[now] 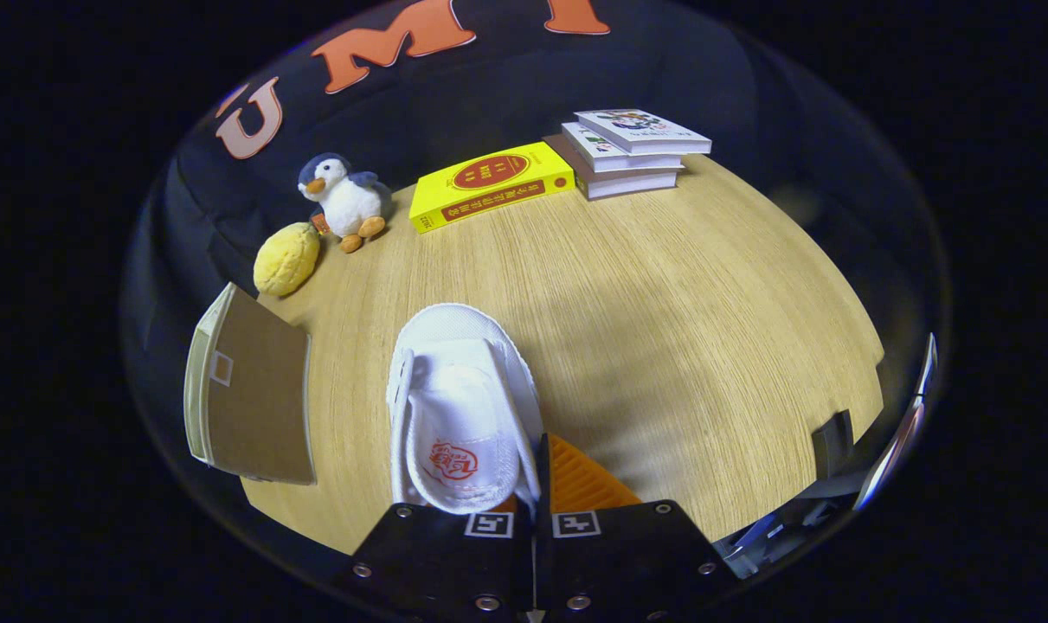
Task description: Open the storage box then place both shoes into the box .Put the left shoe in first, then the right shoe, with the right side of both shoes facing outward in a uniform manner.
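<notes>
A white shoe (459,407) with a red logo on its tongue sits just ahead of my fingers, toe pointing away from me. My gripper (538,472) is shut on the shoe's right side wall near the opening. One finger (588,484) shows outside the shoe, and the other is hidden inside it. The shoe seems to hang a little above the wooden table (662,285), with a soft shadow to its right. Part of a clear-and-dark plastic box (887,450) shows at the table's near right corner.
A brown flat board-like item (251,398) lies left of the shoe. At the back stand a yellow plush lump (286,258), a penguin toy (343,201), a yellow book (489,184) and a stack of books (632,151).
</notes>
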The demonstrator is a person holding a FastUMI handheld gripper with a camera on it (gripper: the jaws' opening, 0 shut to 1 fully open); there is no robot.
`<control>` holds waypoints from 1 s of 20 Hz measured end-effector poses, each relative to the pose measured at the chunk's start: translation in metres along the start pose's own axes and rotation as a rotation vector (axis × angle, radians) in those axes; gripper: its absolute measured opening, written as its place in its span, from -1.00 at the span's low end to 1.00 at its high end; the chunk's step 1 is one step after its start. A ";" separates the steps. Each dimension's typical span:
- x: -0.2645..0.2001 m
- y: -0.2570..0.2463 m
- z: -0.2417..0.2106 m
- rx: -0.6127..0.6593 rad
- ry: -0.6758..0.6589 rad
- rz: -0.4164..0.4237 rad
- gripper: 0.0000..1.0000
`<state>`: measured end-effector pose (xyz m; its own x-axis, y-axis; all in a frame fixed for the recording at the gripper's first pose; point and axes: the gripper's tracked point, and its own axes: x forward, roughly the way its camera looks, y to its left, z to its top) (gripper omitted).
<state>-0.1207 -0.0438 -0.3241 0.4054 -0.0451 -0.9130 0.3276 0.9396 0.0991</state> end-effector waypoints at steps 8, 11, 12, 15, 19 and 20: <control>-0.048 0.070 0.044 -0.047 -0.008 0.036 -0.95; -0.062 0.114 0.058 -0.066 -0.027 0.074 -0.95; -0.064 0.131 0.063 -0.074 -0.036 0.092 -0.95; -0.069 0.180 0.068 -0.111 -0.045 0.128 -0.95; -0.069 0.246 0.063 -0.148 -0.029 0.185 -0.95; -0.069 0.262 0.062 -0.156 -0.026 0.201 -0.94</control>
<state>-0.0099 0.1847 -0.2101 0.4717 0.1411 -0.8704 0.1032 0.9715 0.2134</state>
